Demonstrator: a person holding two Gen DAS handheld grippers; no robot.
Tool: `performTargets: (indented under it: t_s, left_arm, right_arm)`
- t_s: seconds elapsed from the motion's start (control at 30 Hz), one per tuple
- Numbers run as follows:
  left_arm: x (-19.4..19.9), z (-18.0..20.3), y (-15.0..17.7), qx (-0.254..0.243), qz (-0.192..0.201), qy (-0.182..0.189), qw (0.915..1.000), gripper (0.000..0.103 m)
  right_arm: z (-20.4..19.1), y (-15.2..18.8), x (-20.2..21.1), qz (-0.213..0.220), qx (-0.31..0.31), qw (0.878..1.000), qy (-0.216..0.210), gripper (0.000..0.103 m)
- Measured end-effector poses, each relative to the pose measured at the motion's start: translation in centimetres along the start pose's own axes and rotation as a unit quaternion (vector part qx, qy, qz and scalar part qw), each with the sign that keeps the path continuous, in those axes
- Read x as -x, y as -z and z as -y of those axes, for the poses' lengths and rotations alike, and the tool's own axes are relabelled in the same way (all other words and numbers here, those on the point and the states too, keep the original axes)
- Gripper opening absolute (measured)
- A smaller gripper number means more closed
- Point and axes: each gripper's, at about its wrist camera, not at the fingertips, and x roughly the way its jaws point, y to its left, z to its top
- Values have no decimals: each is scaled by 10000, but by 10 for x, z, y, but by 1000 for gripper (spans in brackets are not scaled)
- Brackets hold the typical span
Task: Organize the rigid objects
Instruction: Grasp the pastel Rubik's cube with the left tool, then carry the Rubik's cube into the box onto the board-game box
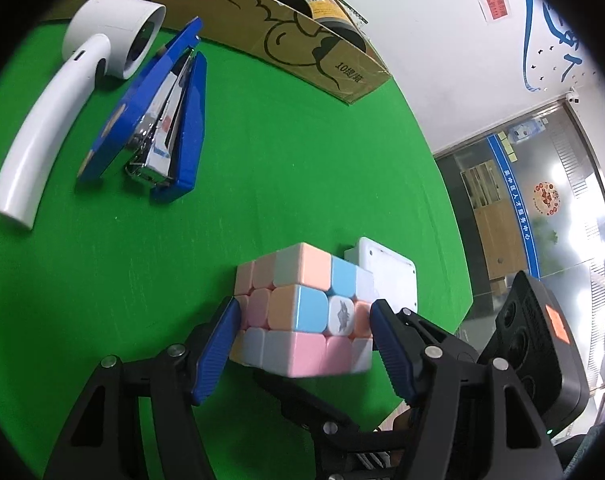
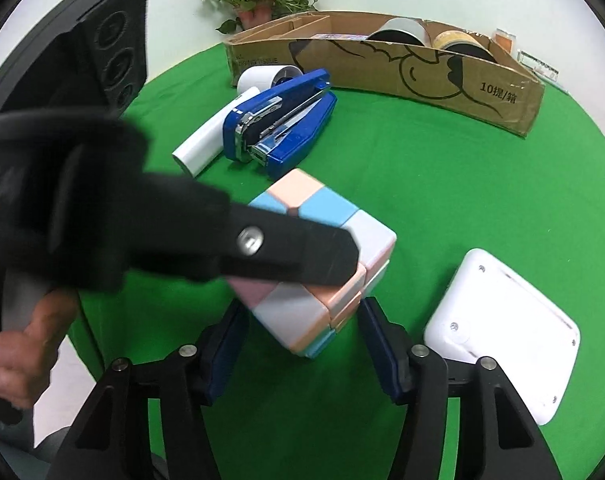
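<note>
Pastel puzzle cube [image 1: 302, 316] sits between my left gripper's [image 1: 304, 334] blue pads [image 1: 218, 352], which press its two sides; it is held over the green tablecloth [image 1: 102, 300]. My right gripper [image 2: 302, 344] hangs spread just beside the cube, touching nothing. White square device [image 2: 502, 332] lies near. Blue stapler [image 1: 158, 112] and white curved handheld [image 1: 62, 96] lie farther off, before the cardboard box [image 2: 442, 76].

The square puzzle cube [image 1: 302, 316] has soft pink, peach, sky-blue and white tiles. The metal-and-plastic stapler [image 1: 158, 116] is bright blue with shiny silver. The round bench [image 1: 262, 168] is green. The brown cardboard box [image 2: 422, 68] has black drawings.
</note>
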Motion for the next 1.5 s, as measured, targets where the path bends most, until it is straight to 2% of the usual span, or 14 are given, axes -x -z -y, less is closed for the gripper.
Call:
performTargets:
  t_s: [0.17, 0.23, 0.3, 0.43, 0.83, 0.93, 1.07, 1.17, 1.37, 1.5]
  left_arm:
    - [5, 1, 3, 25, 129, -102, 9999, 65]
    - [8, 5, 5, -11, 230, -192, 9996, 63]
    - [16, 10, 6, -48, 395, -242, 9989, 54]
    - [32, 20, -1, -201, 672, -296, 9971, 53]
    - [82, 24, -41, -540, 1460, -525, 9864, 53]
    - [96, 21, -61, -541, 1678, -613, 9824, 53]
    - [116, 15, -94, -570, 1978, -712, 9760, 53]
    - [125, 9, -120, -553, 2093, -750, 9734, 53]
    - [129, -13, -180, -325, 2063, -757, 9750, 53]
    - [119, -32, -216, -151, 1887, -775, 9789, 53]
  right_arm:
    - [-4, 0, 0, 6, 17, 10000, -34, 55]
    - [-5, -1, 0, 28, -10, 10000, -70, 54]
    - [-6, -5, 1, 69, 1, 10000, -35, 54]
    - [-9, -18, 13, 232, 70, 9997, -30, 54]
    - [-30, -94, 28, 663, 776, 9948, 2, 54]
    - [-37, -123, 29, 725, 1006, 9923, -2, 54]
    - [-39, -179, 25, 765, 1165, 9901, -134, 54]
    - [-43, -211, 18, 791, 1438, 9864, -7, 53]
    - [-38, -284, -18, 543, 1614, 9854, -98, 53]
    - [-29, -315, -49, 334, 1719, 9844, -191, 53]
